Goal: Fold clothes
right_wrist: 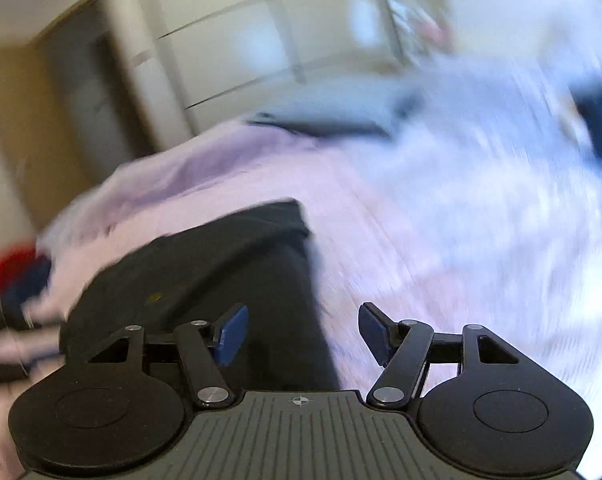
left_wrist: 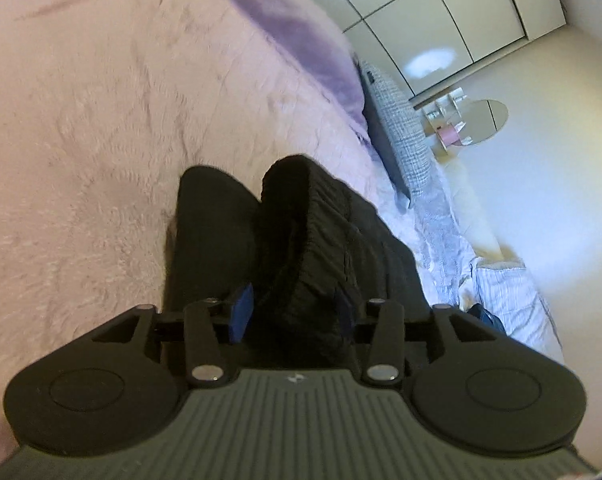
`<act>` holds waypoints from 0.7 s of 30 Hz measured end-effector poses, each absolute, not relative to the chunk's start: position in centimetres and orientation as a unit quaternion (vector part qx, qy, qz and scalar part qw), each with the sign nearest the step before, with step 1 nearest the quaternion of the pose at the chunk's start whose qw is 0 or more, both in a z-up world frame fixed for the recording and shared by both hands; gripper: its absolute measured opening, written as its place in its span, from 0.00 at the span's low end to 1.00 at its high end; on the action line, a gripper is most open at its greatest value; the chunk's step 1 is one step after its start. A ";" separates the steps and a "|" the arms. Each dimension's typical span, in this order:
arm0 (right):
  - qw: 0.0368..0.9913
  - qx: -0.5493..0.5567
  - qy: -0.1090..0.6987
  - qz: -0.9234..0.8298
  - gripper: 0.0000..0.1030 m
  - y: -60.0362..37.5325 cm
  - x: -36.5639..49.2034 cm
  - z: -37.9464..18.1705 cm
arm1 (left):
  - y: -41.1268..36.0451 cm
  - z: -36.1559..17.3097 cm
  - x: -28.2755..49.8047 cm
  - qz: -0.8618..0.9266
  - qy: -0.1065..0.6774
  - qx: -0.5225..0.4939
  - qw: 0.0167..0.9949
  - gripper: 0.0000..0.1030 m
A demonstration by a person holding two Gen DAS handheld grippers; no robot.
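Observation:
A black garment (left_wrist: 321,220) lies on the pink fleece blanket (left_wrist: 101,120), its gathered waistband bunched up. My left gripper (left_wrist: 293,312) straddles that bunch: the cloth fills the gap, the left blue pad (left_wrist: 241,314) shows its face bare beside the cloth, and the right pad is mostly hidden by it. The right wrist view is blurred. There the black garment (right_wrist: 221,260) lies flat on the pink blanket (right_wrist: 361,240), and my right gripper (right_wrist: 301,332) stands wide open over the garment's right edge with nothing between its blue pads.
A purple blanket fold (left_wrist: 301,40) and a grey checked pillow (left_wrist: 401,128) lie at the bed's far side. White wardrobe doors (left_wrist: 421,20) stand beyond. A pale striped sheet (left_wrist: 509,300) and dark blue cloth (right_wrist: 601,128) lie to the right; red cloth (right_wrist: 5,268) at left.

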State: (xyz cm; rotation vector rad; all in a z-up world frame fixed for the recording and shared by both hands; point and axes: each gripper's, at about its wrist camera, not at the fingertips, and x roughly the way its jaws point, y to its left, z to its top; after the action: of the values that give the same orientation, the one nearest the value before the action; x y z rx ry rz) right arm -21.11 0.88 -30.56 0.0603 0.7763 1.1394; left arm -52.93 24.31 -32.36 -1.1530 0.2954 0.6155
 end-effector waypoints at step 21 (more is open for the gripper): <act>0.693 0.151 0.481 0.515 0.47 2.8 -16.7 -31.1 | 23.2 -28.6 -55.2 0.282 0.091 -0.466 0.834 0.18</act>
State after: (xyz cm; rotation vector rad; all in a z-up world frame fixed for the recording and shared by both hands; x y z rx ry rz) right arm -16.65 2.80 -31.06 0.3369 1.0755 1.1505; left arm -55.23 23.20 -28.60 -0.9872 0.1926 0.5981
